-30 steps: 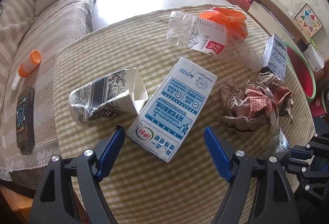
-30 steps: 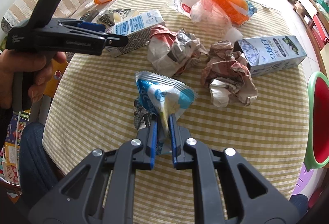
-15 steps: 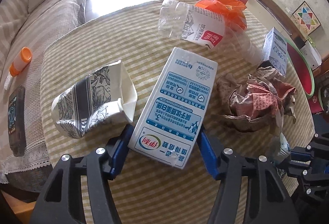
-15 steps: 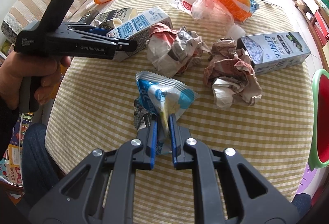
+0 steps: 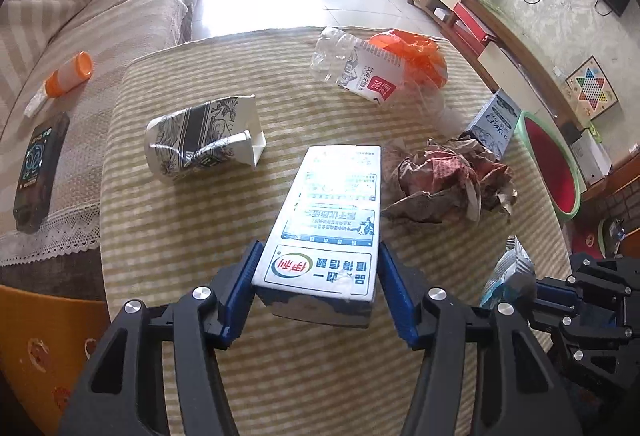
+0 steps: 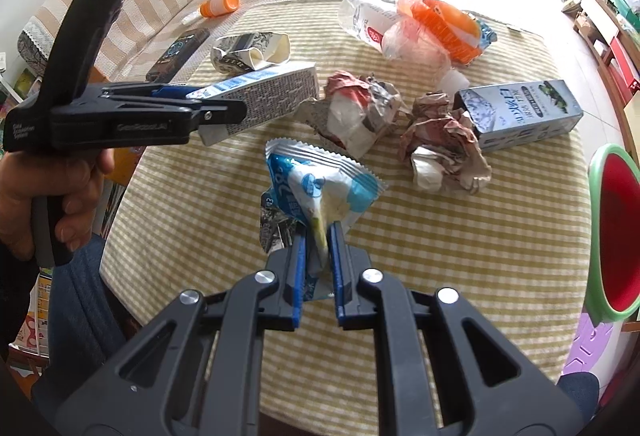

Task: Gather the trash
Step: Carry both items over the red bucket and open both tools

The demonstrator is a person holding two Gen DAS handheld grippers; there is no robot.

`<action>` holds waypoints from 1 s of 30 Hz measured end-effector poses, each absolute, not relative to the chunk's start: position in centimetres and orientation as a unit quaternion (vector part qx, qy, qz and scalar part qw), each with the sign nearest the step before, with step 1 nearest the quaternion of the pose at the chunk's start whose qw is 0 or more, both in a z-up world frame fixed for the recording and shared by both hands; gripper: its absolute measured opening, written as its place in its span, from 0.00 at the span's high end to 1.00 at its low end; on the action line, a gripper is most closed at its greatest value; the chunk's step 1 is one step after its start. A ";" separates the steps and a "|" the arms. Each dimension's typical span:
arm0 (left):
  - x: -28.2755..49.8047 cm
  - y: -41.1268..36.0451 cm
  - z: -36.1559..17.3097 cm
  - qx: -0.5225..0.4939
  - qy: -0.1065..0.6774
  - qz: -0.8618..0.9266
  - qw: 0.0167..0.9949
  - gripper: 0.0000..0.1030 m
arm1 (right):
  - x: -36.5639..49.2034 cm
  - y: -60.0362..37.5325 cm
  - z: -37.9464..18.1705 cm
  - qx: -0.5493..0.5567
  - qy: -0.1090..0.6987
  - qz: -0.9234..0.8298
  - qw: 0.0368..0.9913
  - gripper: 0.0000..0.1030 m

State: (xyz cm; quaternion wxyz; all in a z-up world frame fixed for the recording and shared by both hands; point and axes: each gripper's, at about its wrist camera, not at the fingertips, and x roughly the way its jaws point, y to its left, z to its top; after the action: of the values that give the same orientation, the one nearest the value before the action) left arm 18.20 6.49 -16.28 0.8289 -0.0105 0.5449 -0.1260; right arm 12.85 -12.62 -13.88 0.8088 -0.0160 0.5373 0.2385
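Note:
A white and blue milk carton (image 5: 332, 212) lies lengthwise between the blue pads of my left gripper (image 5: 320, 250). Its jaws are closing and the pads press on the carton's near end. The right wrist view shows that carton (image 6: 272, 92) raised off the striped tablecloth (image 6: 200, 228) in the left gripper (image 6: 216, 104), which a hand holds. My right gripper (image 6: 318, 232) is shut on a blue and white snack wrapper (image 6: 320, 184), held above the cloth.
On the table lie a crushed paper cup (image 5: 200, 140), a clear bottle (image 5: 352, 64), an orange bag (image 5: 412, 52), crumpled paper (image 5: 448, 180) and a blue-grey carton (image 6: 520, 112). A red basin (image 6: 600, 236) stands off the right edge. A phone (image 5: 38, 164) lies on the sofa.
My left gripper moved forward around the milk carton, narrowed onto its sides and lifted it off the cloth. The right gripper kept its hold on the wrapper and barely moved.

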 end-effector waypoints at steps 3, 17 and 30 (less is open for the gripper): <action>17.6 5.9 -16.5 -0.005 0.550 -0.120 0.827 0.47 | 12.1 -12.6 -13.5 -0.017 0.535 0.240 0.810 0.88; 18.4 2.7 -19.3 0.064 0.580 -0.122 0.803 0.39 | 11.3 -13.8 -13.3 -0.011 0.534 0.233 0.813 0.88; 19.4 2.0 -19.4 0.056 0.585 -0.125 0.799 0.51 | 11.9 -15.2 -13.9 0.007 0.539 0.224 0.812 0.88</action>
State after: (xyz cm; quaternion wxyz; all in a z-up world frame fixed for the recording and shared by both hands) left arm 19.40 2.03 -19.44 0.7994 0.0558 0.5851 -0.1246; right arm 11.93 -15.16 -13.94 0.8120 0.0071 0.5389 0.2239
